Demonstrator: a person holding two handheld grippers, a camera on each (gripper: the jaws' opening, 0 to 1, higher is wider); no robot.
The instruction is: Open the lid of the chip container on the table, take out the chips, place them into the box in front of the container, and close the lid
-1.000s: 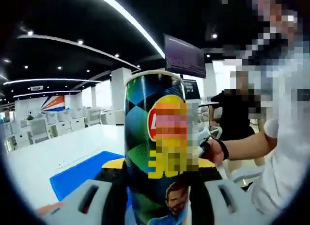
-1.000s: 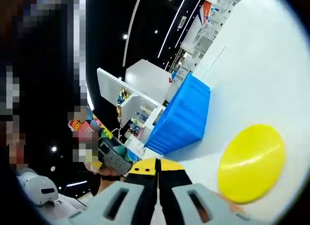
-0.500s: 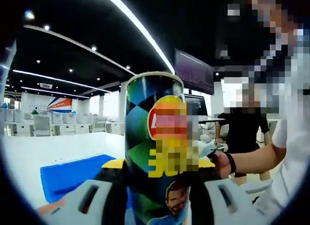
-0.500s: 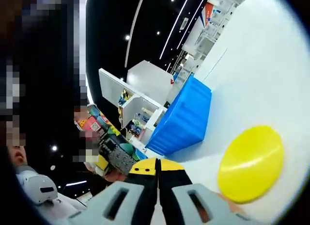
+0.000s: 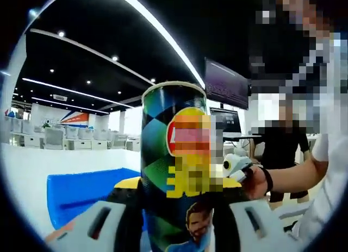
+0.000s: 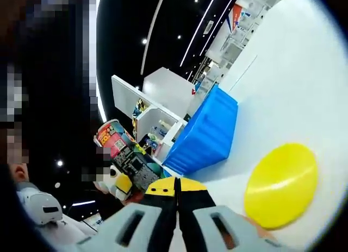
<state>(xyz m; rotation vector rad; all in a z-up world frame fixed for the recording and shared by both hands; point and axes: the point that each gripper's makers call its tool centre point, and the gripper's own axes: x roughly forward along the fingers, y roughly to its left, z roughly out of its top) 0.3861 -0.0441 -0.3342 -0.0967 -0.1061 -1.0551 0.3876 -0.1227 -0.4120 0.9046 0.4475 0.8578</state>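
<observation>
A tall chip container (image 5: 178,165) with a green and blue diamond pattern stands upright between the jaws of my left gripper (image 5: 179,183), which is shut on it. Its top rim (image 5: 174,87) carries no lid. The round yellow lid (image 6: 280,184) lies flat on the white table (image 6: 283,89). A blue box (image 5: 81,191) sits behind the container, and shows as the blue box (image 6: 209,131) beyond the lid. In the right gripper view the container (image 6: 111,135) is tilted, off to the left of the box. My right gripper (image 6: 176,188) is shut with nothing between its jaws.
A person's hand and forearm (image 5: 283,176) reach in from the right, holding my right gripper (image 5: 235,166). White desks and chairs (image 5: 65,140) line the far side of the room. A white partition (image 6: 157,94) stands behind the box.
The left view has swung, so the box and table now look more level. In the right gripper view the held container has come further into sight, nearer the blue box. The lid has not moved.
</observation>
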